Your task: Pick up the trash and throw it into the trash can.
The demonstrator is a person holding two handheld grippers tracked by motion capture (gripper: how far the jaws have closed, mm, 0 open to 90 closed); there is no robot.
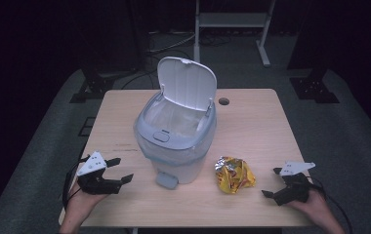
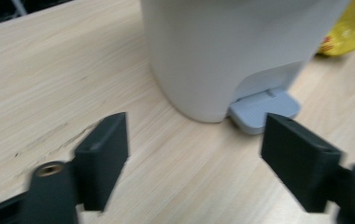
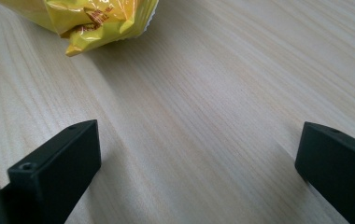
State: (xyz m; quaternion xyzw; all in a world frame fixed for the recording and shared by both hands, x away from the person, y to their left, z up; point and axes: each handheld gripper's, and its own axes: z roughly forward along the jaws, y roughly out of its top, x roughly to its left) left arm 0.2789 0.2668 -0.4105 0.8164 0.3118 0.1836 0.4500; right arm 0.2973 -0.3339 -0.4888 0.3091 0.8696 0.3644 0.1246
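High view first: a small white bin (image 1: 176, 141) stands mid-table with its lid (image 1: 187, 82) tipped up and a bag lining its mouth. A crumpled yellow snack wrapper (image 1: 234, 174) lies on the table (image 1: 252, 117) at about 4 o'clock from the bin, near it but apart. The left gripper (image 1: 120, 170) rests at the bin's 8 o'clock, jaws spread wide and empty. The right gripper (image 1: 270, 182) sits at the wrapper's 3 o'clock, also wide and empty.

Left gripper view: the bin's wall (image 2: 222, 51) and its grey pedal (image 2: 264, 108) lie ahead at 12 to 1 o'clock between the spread jaws.

Right gripper view: the wrapper (image 3: 89, 21) lies at 11 o'clock, beyond the open jaws, untouched.

The wrapper looks very light, soft and crinkly, likely slick foil. A pinch across a raised fold at its near edge should hold better than the flat face.
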